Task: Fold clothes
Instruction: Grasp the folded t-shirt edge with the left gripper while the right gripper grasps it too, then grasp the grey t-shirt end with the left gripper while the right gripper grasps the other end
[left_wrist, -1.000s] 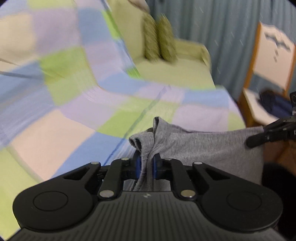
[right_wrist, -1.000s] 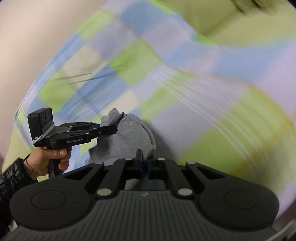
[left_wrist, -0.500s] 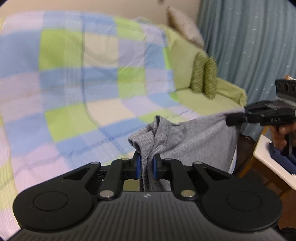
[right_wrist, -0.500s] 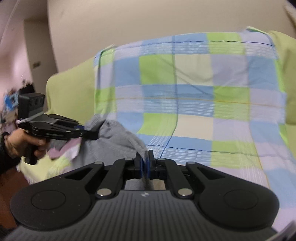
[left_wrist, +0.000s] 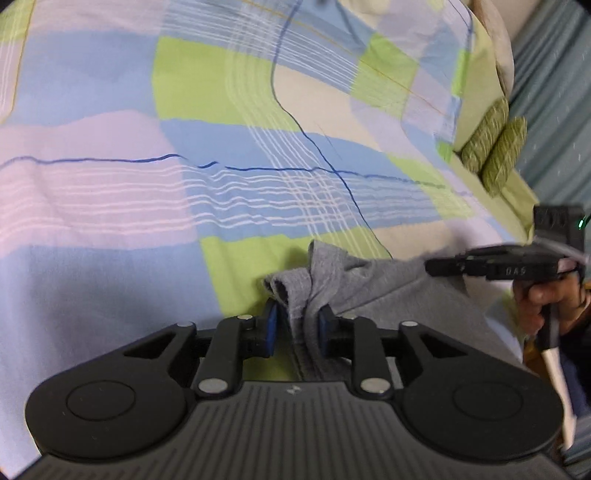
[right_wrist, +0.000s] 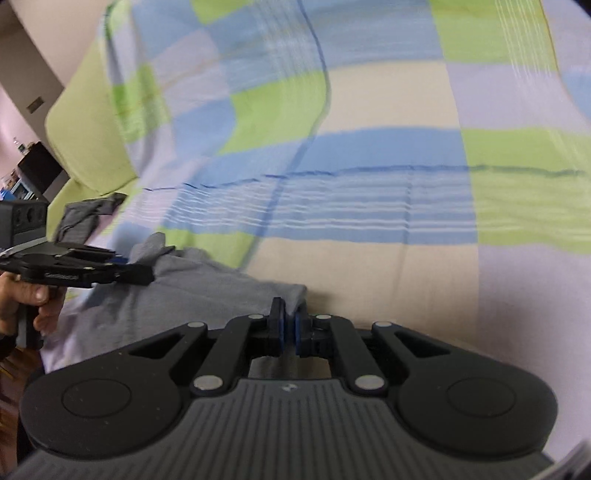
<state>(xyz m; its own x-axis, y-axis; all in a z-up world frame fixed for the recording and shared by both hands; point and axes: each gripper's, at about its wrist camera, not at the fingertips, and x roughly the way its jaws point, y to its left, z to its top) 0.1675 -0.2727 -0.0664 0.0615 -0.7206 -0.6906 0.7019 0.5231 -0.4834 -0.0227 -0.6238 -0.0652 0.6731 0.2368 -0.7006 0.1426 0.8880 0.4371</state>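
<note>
A grey garment (left_wrist: 388, 291) is held stretched between both grippers over a checked bedsheet (left_wrist: 184, 166). My left gripper (left_wrist: 295, 325) holds a bunched corner of it between its blue pads, with a small gap on the left side. My right gripper (right_wrist: 289, 328) is shut on the garment's other corner (right_wrist: 207, 284). Each gripper shows in the other's view: the right one in the left wrist view (left_wrist: 491, 266), the left one in the right wrist view (right_wrist: 74, 269).
The sheet (right_wrist: 369, 184) is green, blue, lilac and cream and covers a lime sofa (right_wrist: 85, 122). Two green cushions (left_wrist: 495, 155) lie at the far right by a blue curtain (left_wrist: 554, 92). Another grey cloth (right_wrist: 85, 218) lies at the sofa's left end.
Both grippers have swung down toward the sheet with the garment still held. The garment now lies lower and closer to the sheet.
</note>
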